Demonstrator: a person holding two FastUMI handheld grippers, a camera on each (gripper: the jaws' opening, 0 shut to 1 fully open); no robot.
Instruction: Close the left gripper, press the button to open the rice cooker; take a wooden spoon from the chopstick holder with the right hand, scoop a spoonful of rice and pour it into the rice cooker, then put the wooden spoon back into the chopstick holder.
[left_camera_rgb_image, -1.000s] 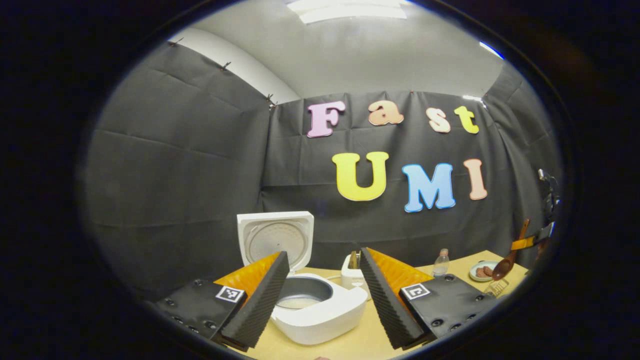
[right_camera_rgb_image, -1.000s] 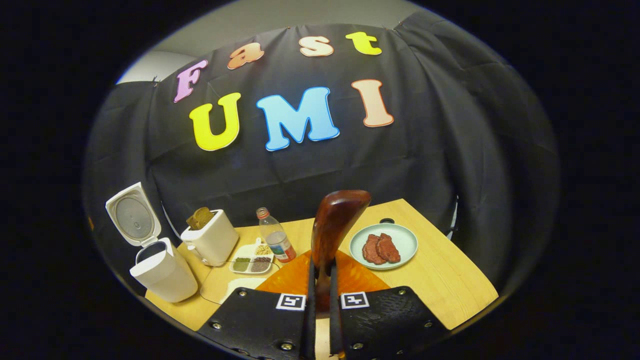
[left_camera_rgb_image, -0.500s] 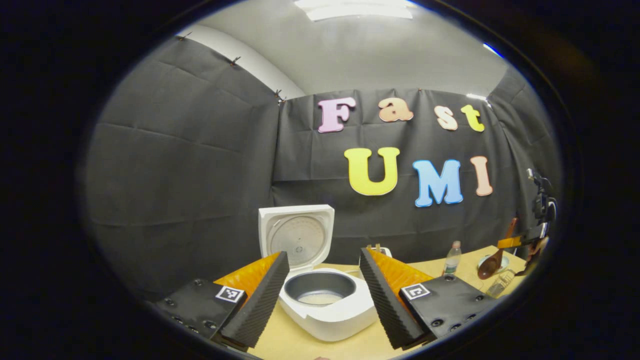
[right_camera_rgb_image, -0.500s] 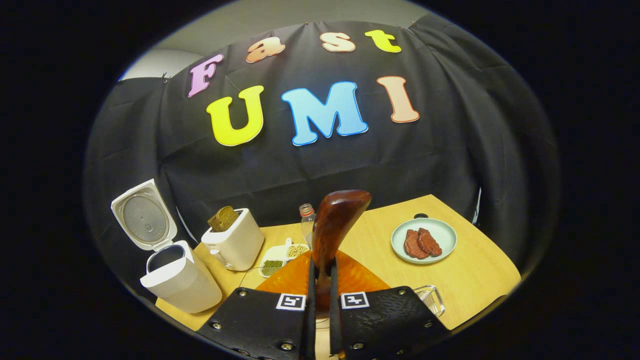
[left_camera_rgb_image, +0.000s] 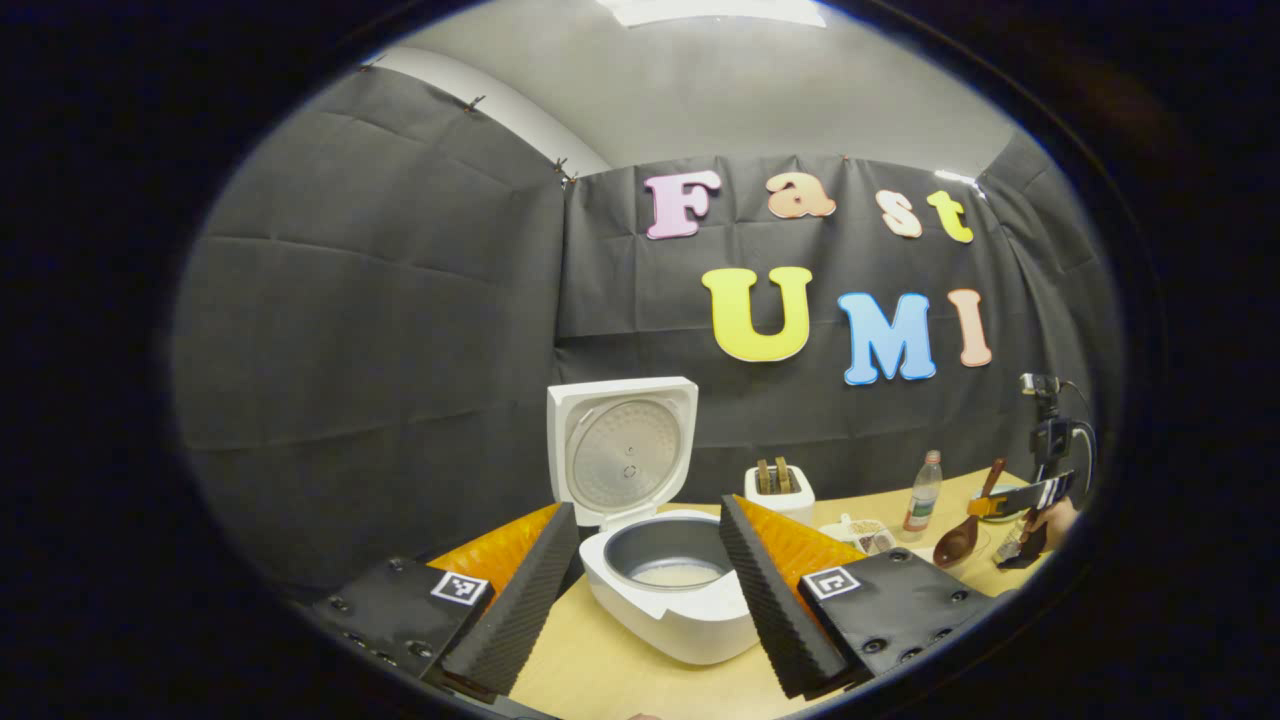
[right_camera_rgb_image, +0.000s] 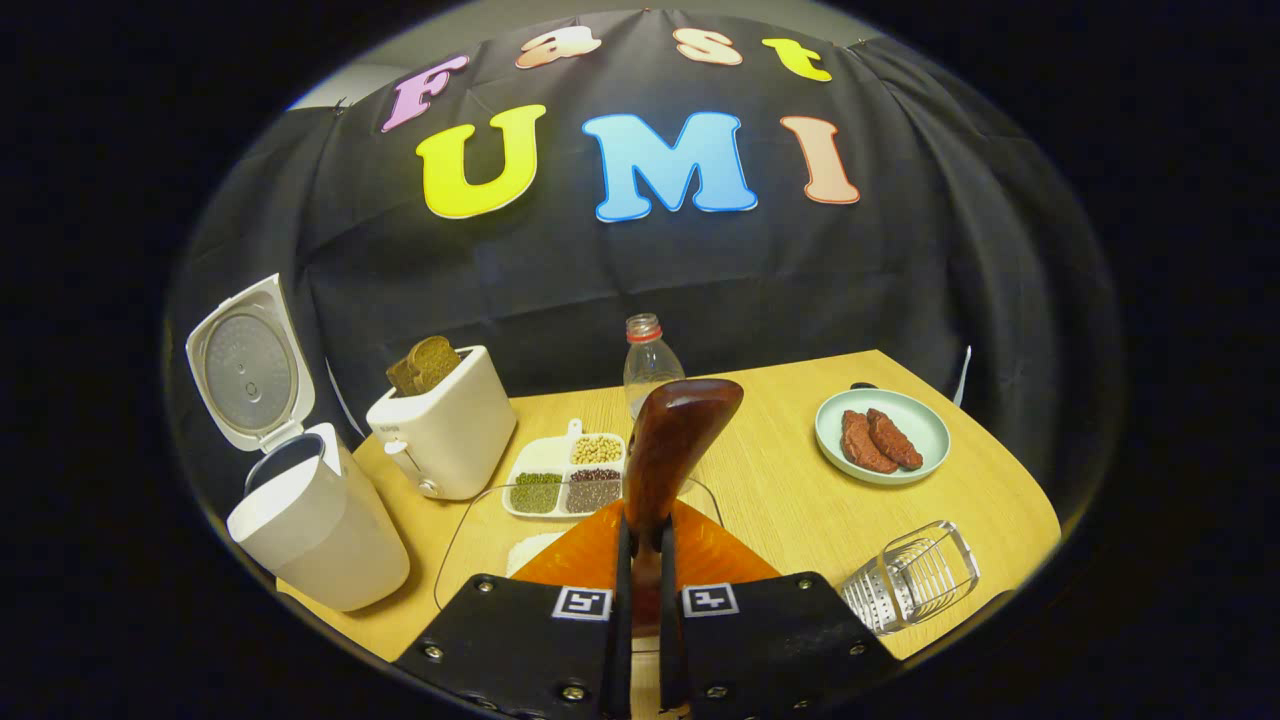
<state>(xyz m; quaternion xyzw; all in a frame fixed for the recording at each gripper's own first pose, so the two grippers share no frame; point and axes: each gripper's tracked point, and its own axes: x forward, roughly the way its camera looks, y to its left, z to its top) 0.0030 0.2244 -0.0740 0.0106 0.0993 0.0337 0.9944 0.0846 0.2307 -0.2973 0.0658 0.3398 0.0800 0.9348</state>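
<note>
Wooden spoon (right_camera_rgb_image: 672, 450) clamped upright in my right gripper (right_camera_rgb_image: 640, 590) for scooping; left gripper (left_camera_rgb_image: 648, 590) spread idle before the opened rice cooker (left_camera_rgb_image: 670, 585).

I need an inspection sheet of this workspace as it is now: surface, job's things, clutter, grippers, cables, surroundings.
Surface: wooden table, bare at the right.
Job's things: rice cooker lid up, some rice in its pot; wooden spoon held upright; chopstick holder tilted at the near right; glass dish with rice.
Clutter: toaster with bread, bottle, divided tray of beans, plate with meat.
Grippers: left gripper open, facing the cooker; right gripper shut on the spoon.
Cables: nothing seen.
Surroundings: black cloth wall.
</note>
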